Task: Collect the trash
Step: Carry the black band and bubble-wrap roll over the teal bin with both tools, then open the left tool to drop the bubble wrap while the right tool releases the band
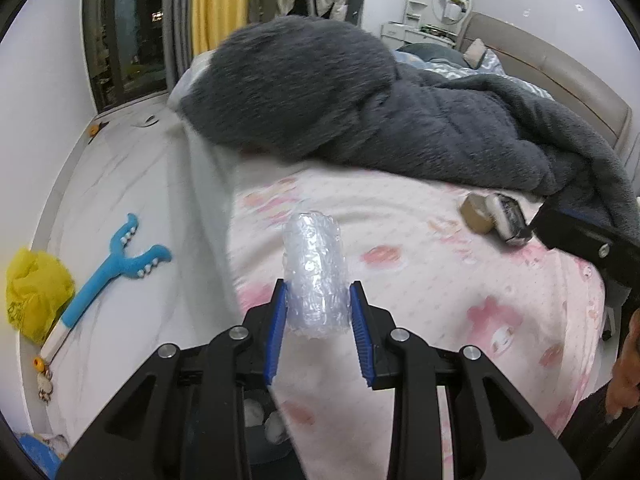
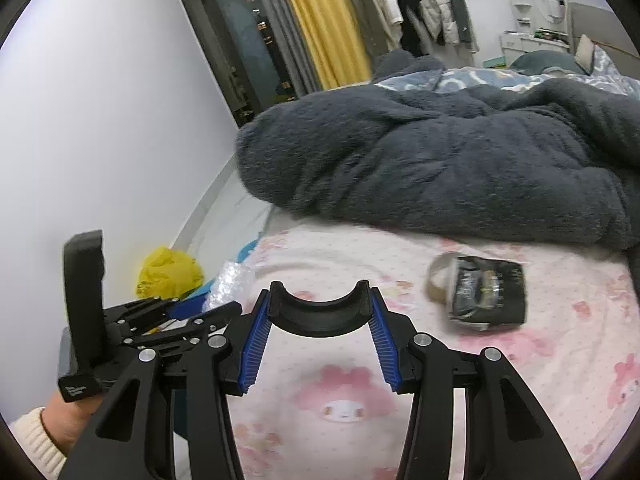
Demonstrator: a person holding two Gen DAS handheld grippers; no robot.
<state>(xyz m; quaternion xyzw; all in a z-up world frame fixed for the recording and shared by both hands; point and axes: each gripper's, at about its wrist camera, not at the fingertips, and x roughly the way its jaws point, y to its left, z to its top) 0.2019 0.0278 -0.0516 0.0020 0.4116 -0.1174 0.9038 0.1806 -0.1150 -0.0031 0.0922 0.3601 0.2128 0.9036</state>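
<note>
My left gripper (image 1: 318, 298) is shut on a roll of clear bubble wrap (image 1: 314, 268), held above the pink bed sheet (image 1: 420, 280). The wrap also shows in the right wrist view (image 2: 230, 280), beside the left gripper (image 2: 160, 320). My right gripper (image 2: 319, 312) is open and empty above the sheet. A brown tape roll (image 2: 438, 278) and a black crumpled package (image 2: 488, 294) lie on the sheet ahead to the right; they also show in the left wrist view, tape roll (image 1: 476, 212) and package (image 1: 510, 220).
A dark grey fluffy blanket (image 1: 360, 100) is piled across the bed behind. On the floor to the left lie a yellow plastic bag (image 1: 36, 288) and a blue long-handled tool (image 1: 120, 264). White crumpled bits (image 1: 264, 424) sit below the bed edge.
</note>
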